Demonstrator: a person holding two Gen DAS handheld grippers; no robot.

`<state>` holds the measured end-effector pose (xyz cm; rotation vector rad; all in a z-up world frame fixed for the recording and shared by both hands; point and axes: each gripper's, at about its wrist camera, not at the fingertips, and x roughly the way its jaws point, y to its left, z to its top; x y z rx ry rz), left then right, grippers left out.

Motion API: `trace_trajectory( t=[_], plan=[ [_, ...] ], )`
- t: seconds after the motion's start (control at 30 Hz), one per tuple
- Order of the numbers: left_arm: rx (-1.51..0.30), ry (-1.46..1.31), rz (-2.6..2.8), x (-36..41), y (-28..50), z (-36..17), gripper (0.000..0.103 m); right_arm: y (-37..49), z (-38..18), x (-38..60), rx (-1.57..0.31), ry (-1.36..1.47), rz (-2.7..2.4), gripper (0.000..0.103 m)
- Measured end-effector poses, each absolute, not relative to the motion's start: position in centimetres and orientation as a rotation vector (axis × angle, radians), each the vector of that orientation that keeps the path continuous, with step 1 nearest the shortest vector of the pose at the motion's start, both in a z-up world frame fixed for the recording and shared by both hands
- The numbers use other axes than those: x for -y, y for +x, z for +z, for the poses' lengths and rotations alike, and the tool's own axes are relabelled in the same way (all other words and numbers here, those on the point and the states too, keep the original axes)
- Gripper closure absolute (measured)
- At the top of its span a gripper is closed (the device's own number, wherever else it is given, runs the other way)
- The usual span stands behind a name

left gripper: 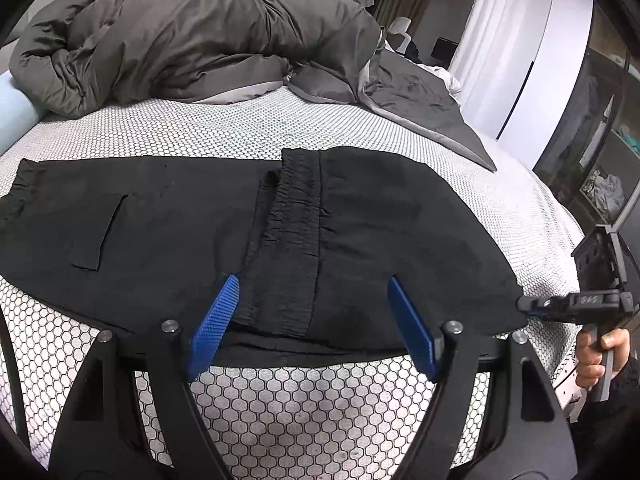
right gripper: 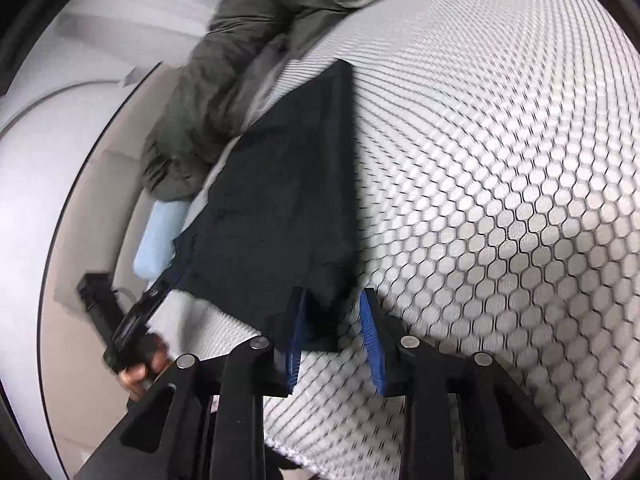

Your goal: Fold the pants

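Black pants (left gripper: 160, 208) lie folded on the bed, the elastic waistband laid over the legs near the middle. My left gripper (left gripper: 313, 284) stands open at the near edge, its blue pads (left gripper: 216, 320) spread wide over the cloth without pinching it. In the right wrist view the pants (right gripper: 280, 200) stretch away, one corner lying between the fingers of my right gripper (right gripper: 333, 296). That corner rests against the left pad (right gripper: 296, 340); bare mattress shows beside the other pad, so the jaws are open. The right gripper (left gripper: 528, 305) touches the pants' right edge. The left gripper (right gripper: 160, 292) is at the far corner.
A crumpled grey duvet (left gripper: 180, 40) fills the back of the honeycomb-patterned mattress (left gripper: 280, 408). A pale blue pillow (right gripper: 158, 232) lies at the bed's end. A person's hand (left gripper: 596, 356) holds the right gripper by the bed's edge. Shelves (left gripper: 600, 160) stand beyond.
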<state>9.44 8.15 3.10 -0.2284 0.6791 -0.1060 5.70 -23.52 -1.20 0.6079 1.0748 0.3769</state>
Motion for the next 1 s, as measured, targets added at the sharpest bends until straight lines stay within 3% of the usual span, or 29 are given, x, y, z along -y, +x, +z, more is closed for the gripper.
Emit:
trace_trajectory(
  t=[0.03, 0.1, 0.23, 0.37, 0.47, 0.5, 0.53, 0.8, 1.0],
  plan=[
    [-0.678, -0.228, -0.106, -8.2, 9.4, 3.1, 0.029, 5.9, -1.4, 23.1, -1.085, 0.588, 0.374, 0.096],
    [-0.671, -0.229, -0.106, -8.2, 9.2, 3.3, 0.029, 5.3, -0.7, 22.7, -1.081, 0.567, 0.398, 0.098],
    [-0.663, -0.225, -0.096, -8.6, 8.9, 3.6, 0.029, 3.5, 1.7, 21.8, -1.019, 0.509, 0.440, 0.099],
    [-0.673, -0.239, -0.066, -9.5, 8.8, 3.5, 0.029, 4.4, -0.7, 21.6, -1.135, 0.477, 0.368, 0.098],
    [-0.700, -0.257, -0.048, -10.0, 8.9, 2.7, 0.029, 4.2, 1.1, 23.0, -1.038, 0.530, 0.376, 0.073],
    [-0.718, -0.256, -0.046, -10.0, 9.2, 2.3, 0.029, 4.3, 1.8, 23.5, -0.987, 0.537, 0.375, 0.057],
    [-0.743, -0.253, -0.041, -10.0, 9.5, 1.6, 0.029, 4.3, 2.2, 23.9, -0.947, 0.548, 0.377, 0.052],
    [-0.895, -0.060, -0.028, -7.3, 9.9, -1.0, 0.029, 6.5, -0.1, 23.1, -1.010, 0.539, 0.338, 0.052],
    [-0.781, -0.093, -0.099, -7.6, 8.9, 3.0, 0.029, 6.5, 0.7, 23.9, -0.968, 0.574, 0.322, 0.052]
  ],
)
